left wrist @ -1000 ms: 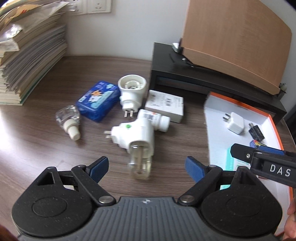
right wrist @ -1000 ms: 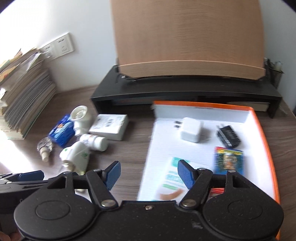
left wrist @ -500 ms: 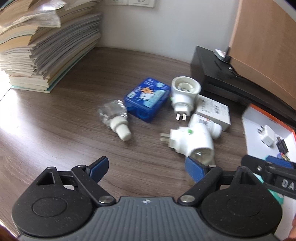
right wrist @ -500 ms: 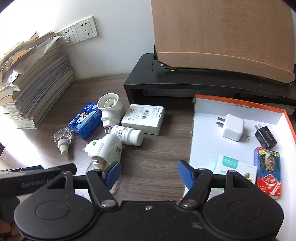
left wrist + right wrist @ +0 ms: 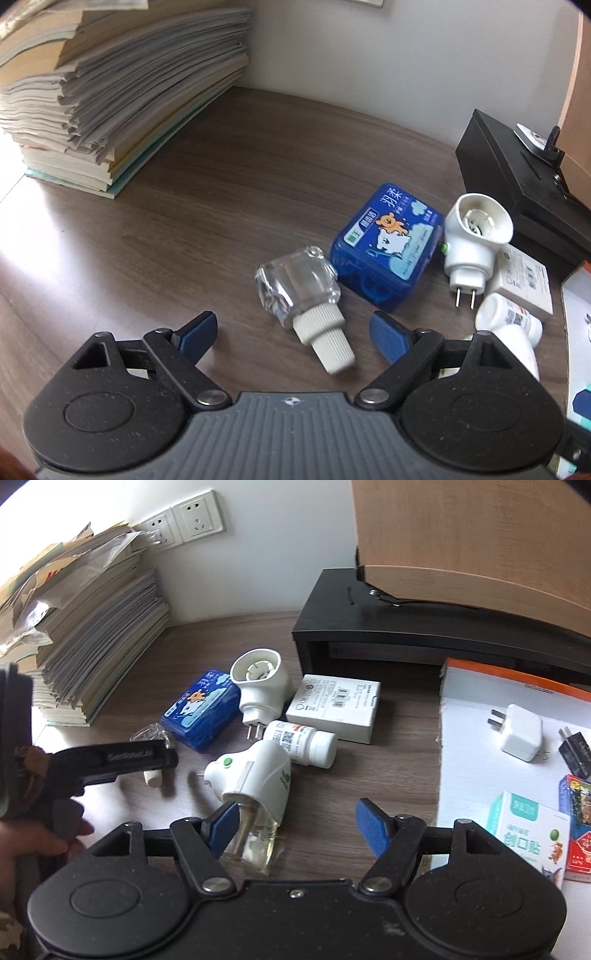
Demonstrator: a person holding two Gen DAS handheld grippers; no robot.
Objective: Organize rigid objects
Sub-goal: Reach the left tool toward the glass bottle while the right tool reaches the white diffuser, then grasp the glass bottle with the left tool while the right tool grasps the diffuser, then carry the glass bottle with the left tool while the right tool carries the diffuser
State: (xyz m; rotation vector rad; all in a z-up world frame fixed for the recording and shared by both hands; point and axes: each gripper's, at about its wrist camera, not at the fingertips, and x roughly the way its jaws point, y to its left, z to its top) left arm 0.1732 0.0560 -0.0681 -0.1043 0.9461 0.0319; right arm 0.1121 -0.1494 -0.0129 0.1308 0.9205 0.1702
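My left gripper [image 5: 293, 332] is open and empty, its fingers on either side of the white cap of a small clear glass bottle [image 5: 299, 286] lying on the wooden desk. Behind the bottle lie a blue box [image 5: 388, 254], a white plug-in heater [image 5: 474, 236] and a white pill bottle [image 5: 511, 325]. My right gripper [image 5: 297, 827] is open and empty, just in front of a second white plug-in heater with a liquid bottle [image 5: 255, 779]. The blue box [image 5: 201, 709], the pill bottle [image 5: 303, 742] and a white flat box [image 5: 334, 707] lie beyond it.
An orange-rimmed white tray [image 5: 476, 738] at the right holds a white charger [image 5: 521, 733], a black adapter [image 5: 576, 749] and small packets [image 5: 524, 845]. A black stand [image 5: 406, 627] with a wooden panel is behind. A tall stack of books [image 5: 110, 85] stands at the left.
My left gripper has swung left and closed in on the clear glass bottle. My right gripper has moved left toward the heater with the liquid bottle. Both stay open.
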